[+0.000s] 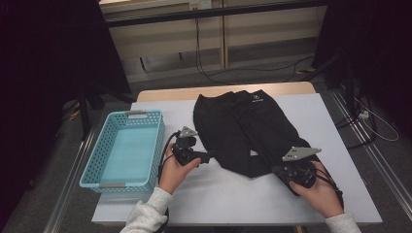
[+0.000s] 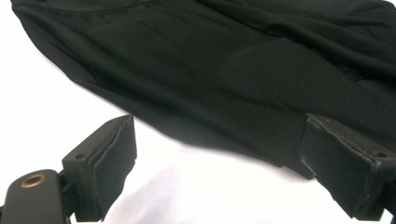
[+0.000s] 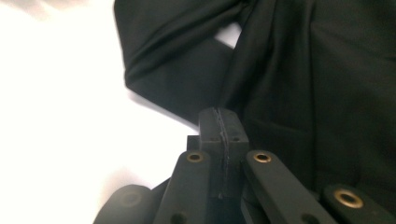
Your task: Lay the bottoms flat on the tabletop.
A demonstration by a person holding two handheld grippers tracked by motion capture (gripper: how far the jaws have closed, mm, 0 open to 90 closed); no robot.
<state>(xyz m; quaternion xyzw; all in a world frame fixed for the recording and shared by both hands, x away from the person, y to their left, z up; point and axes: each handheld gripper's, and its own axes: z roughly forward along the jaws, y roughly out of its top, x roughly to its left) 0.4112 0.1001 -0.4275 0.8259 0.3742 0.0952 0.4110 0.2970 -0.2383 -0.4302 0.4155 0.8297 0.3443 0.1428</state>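
A black garment [image 1: 243, 126] lies spread on the white table [image 1: 233, 199]. My left gripper [image 1: 210, 156] hovers at the garment's left edge, held in a hand that comes from a white sleeve. In the left gripper view its jaws [image 2: 219, 140] stand wide open, with the garment's hem [image 2: 210, 70] just beyond the pads and nothing between them. My right gripper [image 1: 278, 171] sits at the garment's near right corner. In the right gripper view its pads [image 3: 223, 116] are pressed together on the edge of the black cloth [image 3: 303, 70], and a crease runs up from the tips.
A light blue plastic basket [image 1: 97, 155] stands on the table's left side, close to my left hand. Bare white table lies in front of the garment. Cables trail over the floor behind the table, with dark stands on both sides.
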